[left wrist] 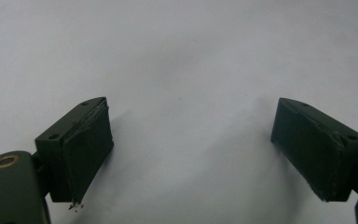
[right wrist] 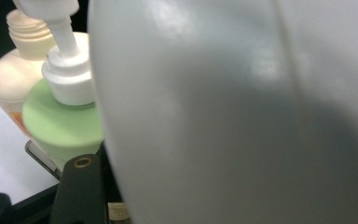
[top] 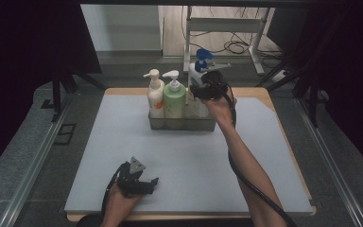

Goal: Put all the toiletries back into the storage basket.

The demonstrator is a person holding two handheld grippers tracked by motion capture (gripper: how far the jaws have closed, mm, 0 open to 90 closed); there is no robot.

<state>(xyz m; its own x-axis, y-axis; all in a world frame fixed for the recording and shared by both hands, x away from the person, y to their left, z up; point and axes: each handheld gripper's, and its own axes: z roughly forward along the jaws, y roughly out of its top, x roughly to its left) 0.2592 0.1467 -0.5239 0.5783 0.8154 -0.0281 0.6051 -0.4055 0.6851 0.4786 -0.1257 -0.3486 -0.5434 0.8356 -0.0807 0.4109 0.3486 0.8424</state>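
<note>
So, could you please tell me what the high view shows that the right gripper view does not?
High view: the whole grey mat, the bin's front wall, the spray bottle with its blue trigger, the right tongs at its top, and the left tongs resting on the mat. Right gripper view: the spray bottle's white body up close, and the ridged collar of the cream bottle. Shared: cream bottle, green bottle and spray bottle, side by side.
</note>
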